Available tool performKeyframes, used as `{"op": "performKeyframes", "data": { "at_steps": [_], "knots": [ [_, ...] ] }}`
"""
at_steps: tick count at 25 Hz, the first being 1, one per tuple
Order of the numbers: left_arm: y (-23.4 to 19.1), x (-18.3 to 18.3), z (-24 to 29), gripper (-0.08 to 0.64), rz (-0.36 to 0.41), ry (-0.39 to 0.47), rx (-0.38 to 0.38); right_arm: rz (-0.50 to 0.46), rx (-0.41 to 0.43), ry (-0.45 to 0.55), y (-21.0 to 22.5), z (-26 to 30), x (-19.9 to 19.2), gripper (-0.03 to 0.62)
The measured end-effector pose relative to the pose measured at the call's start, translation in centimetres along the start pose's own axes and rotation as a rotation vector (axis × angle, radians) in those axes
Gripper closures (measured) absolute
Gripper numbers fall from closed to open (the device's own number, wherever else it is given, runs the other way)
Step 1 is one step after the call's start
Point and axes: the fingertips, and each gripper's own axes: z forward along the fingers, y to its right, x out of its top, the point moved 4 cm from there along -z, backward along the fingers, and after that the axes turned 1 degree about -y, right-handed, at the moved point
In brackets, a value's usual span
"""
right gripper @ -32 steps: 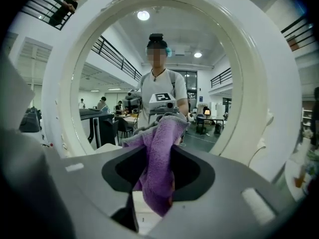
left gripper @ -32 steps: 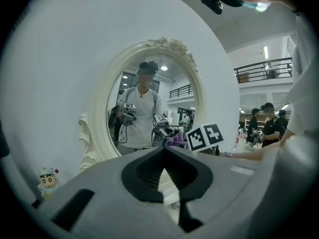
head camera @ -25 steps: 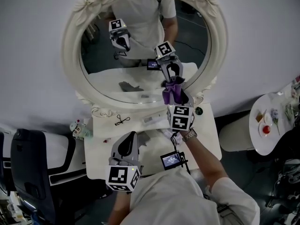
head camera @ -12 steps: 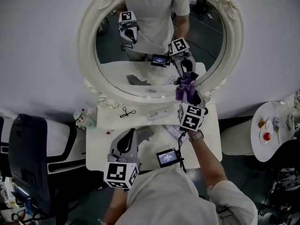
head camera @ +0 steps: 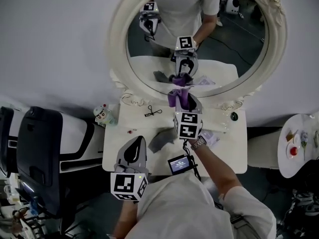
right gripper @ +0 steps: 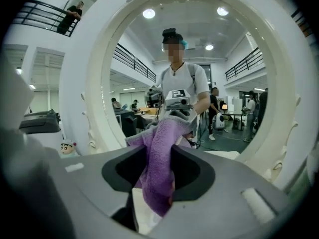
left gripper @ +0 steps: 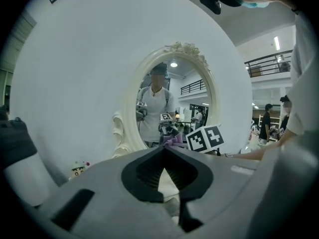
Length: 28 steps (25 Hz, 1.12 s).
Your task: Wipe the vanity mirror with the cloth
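The oval vanity mirror (head camera: 224, 44), in an ornate white frame (head camera: 119, 59), stands at the back of the table. My right gripper (head camera: 181, 97) is shut on a purple cloth (head camera: 178, 96), which it holds against the glass just above the lower rim, left of centre, where the cloth meets its reflection. In the right gripper view the purple cloth (right gripper: 162, 153) hangs bunched between the jaws in front of the mirror (right gripper: 199, 59). My left gripper (head camera: 138, 141) is shut and empty, low over the table's front left. In the left gripper view its tips (left gripper: 163, 151) meet and point toward the mirror (left gripper: 172, 98).
On the white vanity table (head camera: 234, 153) lie a grey cloth (head camera: 159, 141), an eyelash curler (head camera: 152, 111), a small figurine (head camera: 102, 114) and a dark round item (head camera: 234, 116). A dark chair (head camera: 42, 153) stands at the left and a round side table (head camera: 299, 148) at the right.
My right gripper has carried the purple cloth leftward along the mirror's lower edge, from its right side to left of centre. My left gripper stays shut and has shifted slightly left over the table.
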Motion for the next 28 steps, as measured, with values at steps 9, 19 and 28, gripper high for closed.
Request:
{"op": "performKeyframes", "data": {
  "at_steps": [9,19,28],
  "knots": [
    [-3.4,-2.0,-3.7,0.557,-0.027,-0.055,0.179,-0.003,0.075,-0.041,-4.5,4.7,-1.6,0.431],
    [-1.6,-1.8,-1.6,0.557,0.001,-0.070,0.133,0.022,0.022,-0.119,-0.1,4.8,-4.9,0.431],
    [3.2,-1.1,2.5,0.557,0.037,-0.065,-0.009,0.014,-0.132,-0.130,10.2,1.5,-5.6,0.431]
  ]
}}
